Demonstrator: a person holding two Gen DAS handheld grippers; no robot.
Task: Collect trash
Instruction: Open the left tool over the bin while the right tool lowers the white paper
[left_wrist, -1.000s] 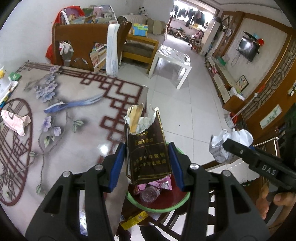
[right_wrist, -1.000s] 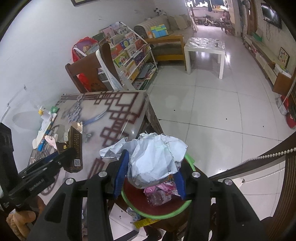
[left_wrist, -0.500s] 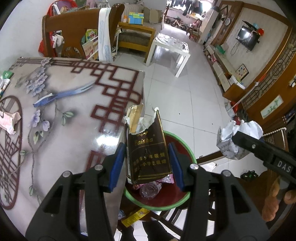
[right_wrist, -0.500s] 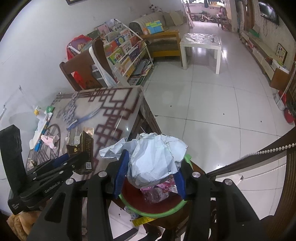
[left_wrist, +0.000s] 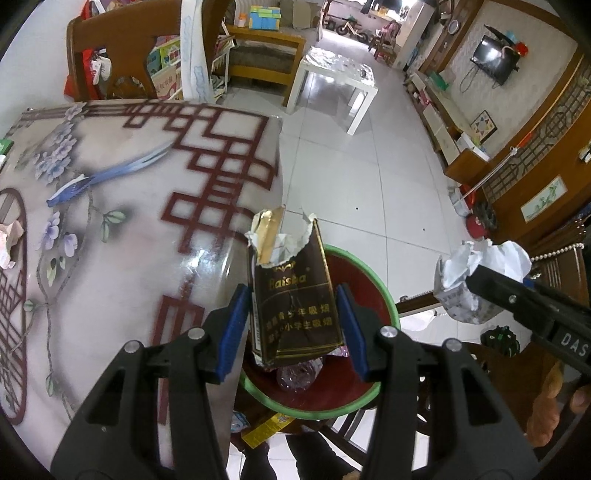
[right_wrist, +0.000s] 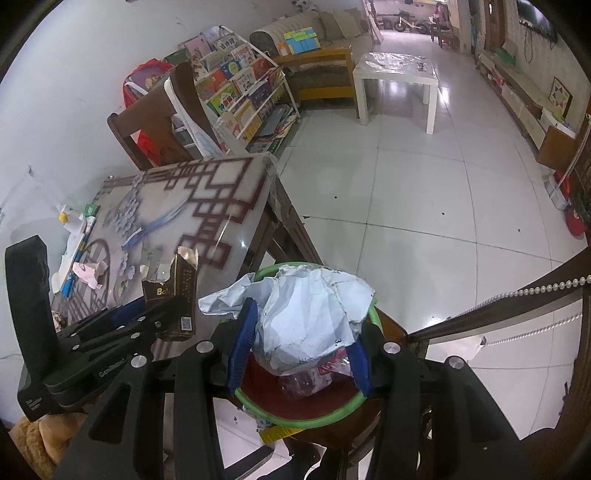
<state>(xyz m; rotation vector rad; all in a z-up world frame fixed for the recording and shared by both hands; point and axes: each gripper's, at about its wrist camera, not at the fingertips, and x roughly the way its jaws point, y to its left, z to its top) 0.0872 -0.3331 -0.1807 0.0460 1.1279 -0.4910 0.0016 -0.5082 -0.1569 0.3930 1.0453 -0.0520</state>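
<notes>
My left gripper (left_wrist: 291, 325) is shut on a torn brown cigarette pack (left_wrist: 291, 302) and holds it above the near rim of a red bin with a green rim (left_wrist: 384, 295). The pack also shows in the right wrist view (right_wrist: 173, 291). My right gripper (right_wrist: 299, 343) is shut on a crumpled white paper wad (right_wrist: 306, 314) right above the same bin (right_wrist: 343, 410). The wad shows at the right of the left wrist view (left_wrist: 476, 280). The bin holds a clear plastic bottle (left_wrist: 295, 373) and pink wrappers.
The patterned table (left_wrist: 110, 221) lies to the left, its edge beside the bin. A crumpled pink tissue (right_wrist: 88, 273) and small items sit near its far side. A wooden chair (right_wrist: 159, 118), bookshelf (right_wrist: 240, 88) and white side table (right_wrist: 395, 70) stand beyond on the tiled floor.
Both grippers have moved off the table edge toward the bin, carrying the pack and the paper wad. The bin now sits more fully under them.
</notes>
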